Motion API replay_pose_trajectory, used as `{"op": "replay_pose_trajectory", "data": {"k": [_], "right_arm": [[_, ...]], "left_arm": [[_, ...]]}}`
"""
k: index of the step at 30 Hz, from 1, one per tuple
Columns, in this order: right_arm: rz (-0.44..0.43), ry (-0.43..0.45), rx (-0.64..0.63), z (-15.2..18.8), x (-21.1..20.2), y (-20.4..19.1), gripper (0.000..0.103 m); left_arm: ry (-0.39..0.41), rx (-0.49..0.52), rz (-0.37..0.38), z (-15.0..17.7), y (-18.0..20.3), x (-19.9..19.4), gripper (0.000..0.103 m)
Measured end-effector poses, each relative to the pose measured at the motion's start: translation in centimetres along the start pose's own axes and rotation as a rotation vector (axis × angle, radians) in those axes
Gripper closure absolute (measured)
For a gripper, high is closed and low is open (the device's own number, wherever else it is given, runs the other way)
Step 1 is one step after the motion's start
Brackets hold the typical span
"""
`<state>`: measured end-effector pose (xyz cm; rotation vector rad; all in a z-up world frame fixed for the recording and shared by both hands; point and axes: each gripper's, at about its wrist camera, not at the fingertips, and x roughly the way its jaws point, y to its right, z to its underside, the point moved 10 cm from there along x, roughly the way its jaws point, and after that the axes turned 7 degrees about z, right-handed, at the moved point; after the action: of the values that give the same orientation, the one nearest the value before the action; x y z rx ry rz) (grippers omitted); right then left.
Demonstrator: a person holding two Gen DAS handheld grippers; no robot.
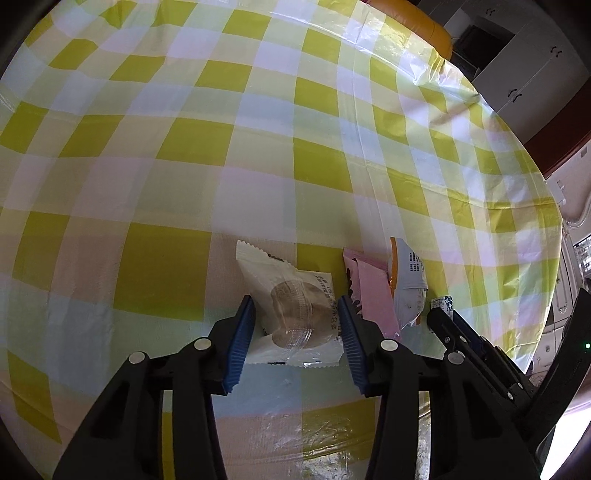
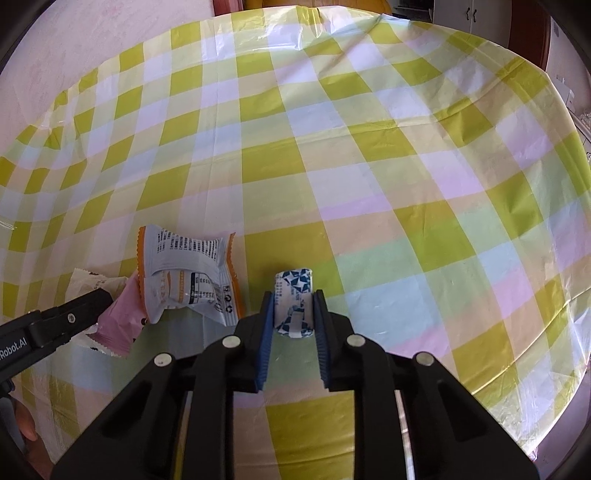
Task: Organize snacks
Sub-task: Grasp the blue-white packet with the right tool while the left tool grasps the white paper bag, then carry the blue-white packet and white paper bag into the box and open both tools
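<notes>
In the left wrist view my left gripper [image 1: 297, 304] is open, its blue pads on either side of a clear-windowed white pastry packet [image 1: 291, 312] lying on the checked cloth. Right of it lie a pink packet [image 1: 373, 291] and a grey-and-orange packet [image 1: 408, 280]. In the right wrist view my right gripper [image 2: 293, 299] is shut on a small blue-and-white wrapped snack [image 2: 293, 299]. The grey-and-orange packet [image 2: 188, 273] and pink packet [image 2: 118, 321] lie to its left, beside the left gripper's finger [image 2: 70, 314].
A yellow-green checked plastic cloth [image 2: 332, 166] covers the round table. Its edge curves along the right [image 1: 546, 221]. An orange chair back [image 1: 417, 22] and white cabinets [image 1: 524, 62] stand beyond the far edge.
</notes>
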<state>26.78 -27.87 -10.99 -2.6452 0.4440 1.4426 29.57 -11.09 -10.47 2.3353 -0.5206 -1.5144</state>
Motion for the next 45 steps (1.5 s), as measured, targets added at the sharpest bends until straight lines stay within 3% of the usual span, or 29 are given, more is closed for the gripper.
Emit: {"op": "replay_pose_trajectory", "data": {"k": [8,24,33,45], "right_arm": [[0.014,0.001,-0.016,0.5,-0.3,0.0,0.082],[0.024,0.008,-0.028,1.8,-2.2,0.7,0.083],[0.034,0.014,-0.023,3.3,-4.4,2.5,0.083],[0.052,0.024,0.001,5.8,-7.8,6.8,0.083]], "left_arm": [[0.059,-0.050,-0.016,-0.3,-2.1,-1.4,0.061],[0.120,-0.056,-0.032,1.4,-2.5,-3.6,0.062],[0.153,-0.007,0.000,3.1,0.6,-6.1,0.062],[0.076,0.098,0.093,7.9,7.5,-6.0,0.062]]}}
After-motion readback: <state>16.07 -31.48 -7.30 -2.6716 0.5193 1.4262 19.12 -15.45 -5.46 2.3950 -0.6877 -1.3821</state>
